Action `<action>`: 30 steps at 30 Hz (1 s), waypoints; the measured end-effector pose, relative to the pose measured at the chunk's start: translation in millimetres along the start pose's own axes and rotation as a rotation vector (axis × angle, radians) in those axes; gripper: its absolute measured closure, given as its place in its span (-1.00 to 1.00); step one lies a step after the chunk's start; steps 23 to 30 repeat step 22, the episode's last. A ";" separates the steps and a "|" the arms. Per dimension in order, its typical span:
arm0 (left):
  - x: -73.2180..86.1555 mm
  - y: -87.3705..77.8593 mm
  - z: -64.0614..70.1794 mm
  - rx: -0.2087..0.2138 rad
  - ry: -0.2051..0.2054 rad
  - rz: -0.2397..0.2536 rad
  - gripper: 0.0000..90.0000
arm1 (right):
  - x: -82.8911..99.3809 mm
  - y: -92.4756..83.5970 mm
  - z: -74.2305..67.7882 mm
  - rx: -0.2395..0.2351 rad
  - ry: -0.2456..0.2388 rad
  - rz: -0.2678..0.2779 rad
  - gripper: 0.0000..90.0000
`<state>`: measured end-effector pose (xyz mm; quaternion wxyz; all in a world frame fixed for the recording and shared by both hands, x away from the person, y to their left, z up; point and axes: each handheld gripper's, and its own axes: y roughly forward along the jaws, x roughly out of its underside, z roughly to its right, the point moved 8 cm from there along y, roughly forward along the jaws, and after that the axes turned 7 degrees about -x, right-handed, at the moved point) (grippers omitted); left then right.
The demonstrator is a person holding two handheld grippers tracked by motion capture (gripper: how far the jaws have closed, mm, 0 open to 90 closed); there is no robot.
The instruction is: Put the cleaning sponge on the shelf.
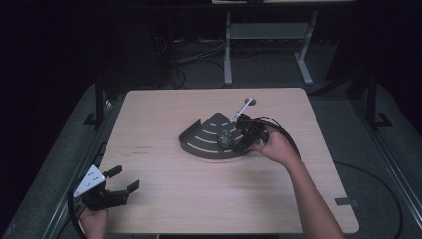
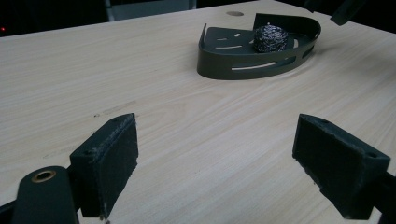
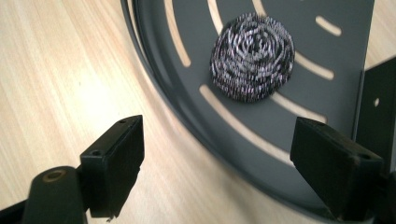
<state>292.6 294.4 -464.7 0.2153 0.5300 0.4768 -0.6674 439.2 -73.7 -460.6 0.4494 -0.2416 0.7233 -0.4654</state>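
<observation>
Right gripper (image 3: 217, 172) hovering over the dark slotted tray (image 3: 336, 51), jaws spread wide, steel scourer (image 3: 252, 57) lying inside untouched, left gripper (image 2: 215, 154) gaping open, waiting near the table (image 1: 164, 199) edge

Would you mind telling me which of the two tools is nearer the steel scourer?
The right tool, open over the rim of the slotted tray holding the scourer. The left tool sits open at the table's near left corner.

A coiled, glinting steel-wool scourer (image 3: 252, 57) lies in a matt dark metal tray (image 3: 187, 84) on pale, smooth wood-grain table (image 2: 154, 70).
</observation>
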 end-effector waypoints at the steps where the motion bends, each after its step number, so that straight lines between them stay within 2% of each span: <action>1: 0.0 0.1 0.2 0.001 0.000 0.000 -0.70 | 2.5 -1.0 -0.8 0.000 0.004 0.001 -0.62; 16: 0.3 1.0 2.1 0.004 0.006 -0.003 -0.70 | 44.9 -6.8 -11.8 0.001 0.026 0.005 -0.59; 22: 0.7 2.1 3.3 0.006 0.005 -0.008 -0.70 | 65.0 -10.1 -19.7 0.006 0.038 0.035 -0.60; 30: 0.7 2.1 3.3 0.006 0.005 -0.008 -0.70 | 65.0 -10.1 -19.7 0.006 0.038 0.035 -0.60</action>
